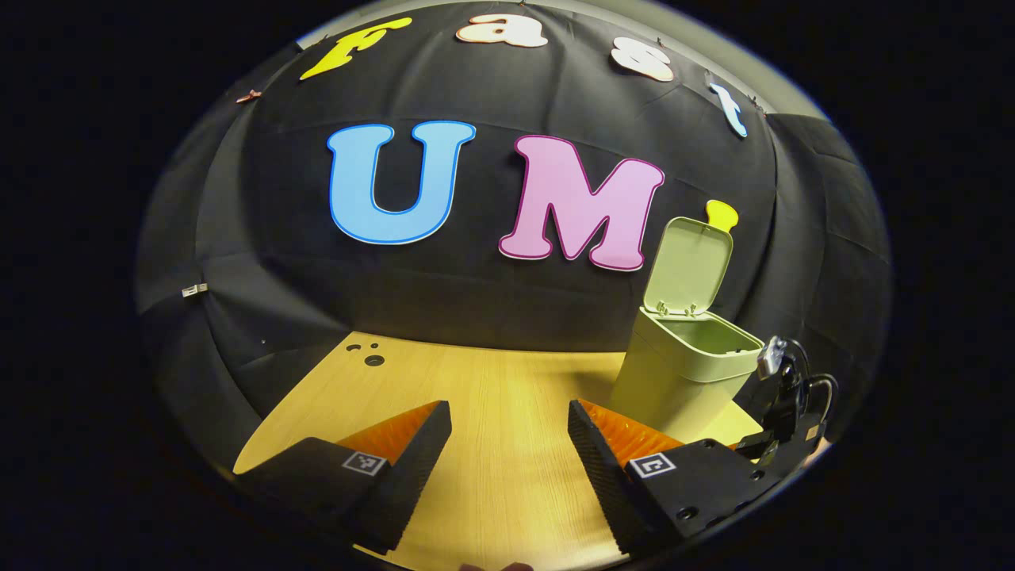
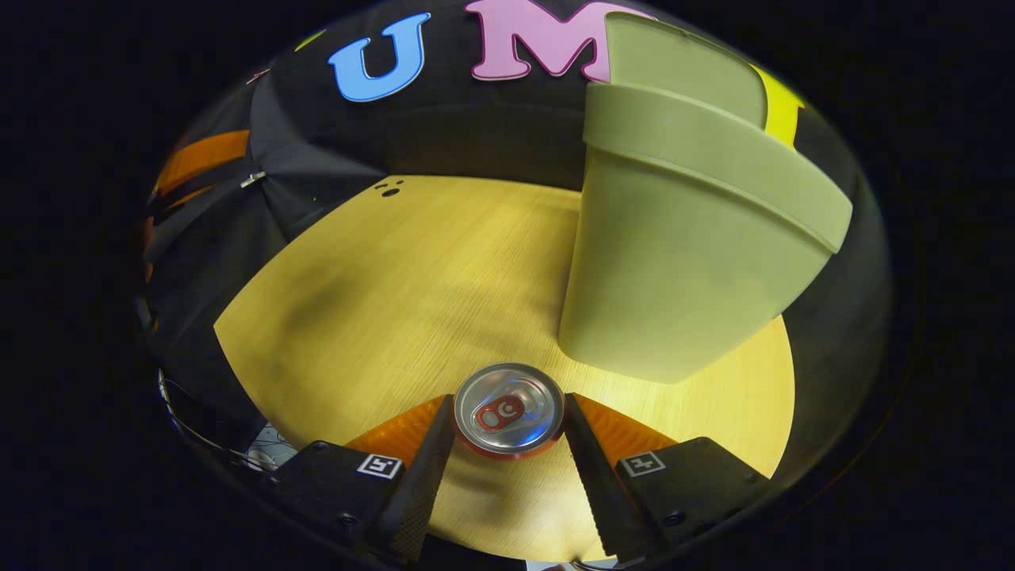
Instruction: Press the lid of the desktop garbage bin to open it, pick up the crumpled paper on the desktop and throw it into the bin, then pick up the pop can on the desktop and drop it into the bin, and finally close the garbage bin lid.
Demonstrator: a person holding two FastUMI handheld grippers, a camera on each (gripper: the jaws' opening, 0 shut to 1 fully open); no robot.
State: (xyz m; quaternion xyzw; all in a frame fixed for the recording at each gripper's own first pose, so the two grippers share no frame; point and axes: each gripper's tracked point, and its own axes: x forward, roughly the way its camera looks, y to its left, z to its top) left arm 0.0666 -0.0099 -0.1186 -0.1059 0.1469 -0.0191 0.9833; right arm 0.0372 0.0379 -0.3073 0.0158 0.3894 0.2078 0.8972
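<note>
In the right gripper view we find the silver-topped aluminium pop can (image 2: pixel 508 411) between our right gripper (image 2: pixel 507 432) fingers, on the pale wooden table (image 2: pixel 381 301); the light green plastic bin (image 2: pixel 682 262) stands just behind, to the right, lid (image 1: pixel 688 263) raised.

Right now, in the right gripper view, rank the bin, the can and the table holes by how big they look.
1. Bin, largest by far.
2. Can, held between the right gripper fingers; nearness to the camera inflates it.
3. Table holes, tiny and far off.
</note>
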